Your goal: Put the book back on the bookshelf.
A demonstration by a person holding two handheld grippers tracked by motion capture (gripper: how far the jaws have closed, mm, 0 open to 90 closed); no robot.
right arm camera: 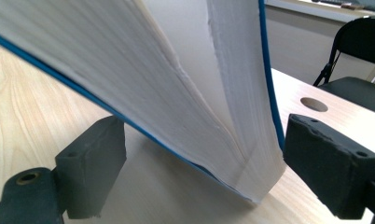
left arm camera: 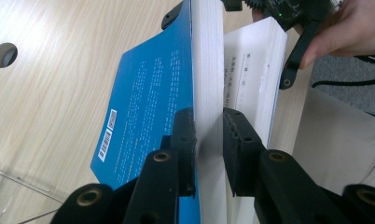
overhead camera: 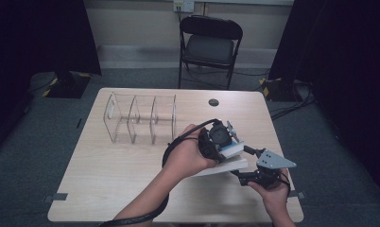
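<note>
The book (overhead camera: 230, 158), blue-covered and half open, sits right of centre in the high view, on the table (overhead camera: 107, 179) near its right edge. The left gripper (overhead camera: 220, 139) is at centre frame, clamped on a thick block of pages. In the left gripper view its black jaws rise from the bottom and press both sides of that white block (left arm camera: 208, 93), with the blue back cover (left arm camera: 148, 107) and its barcode to the left and a printed page to the right.

The right gripper (overhead camera: 254, 175) is at lower right of the high view, just beside the book's lower corner. In the right gripper view its jaws stand wide apart at lower left and lower right, the fanned book (right arm camera: 185, 93) between them, neither pad pressing it.

A clear rack (overhead camera: 141, 118) stands left of centre, apart from the book.
</note>
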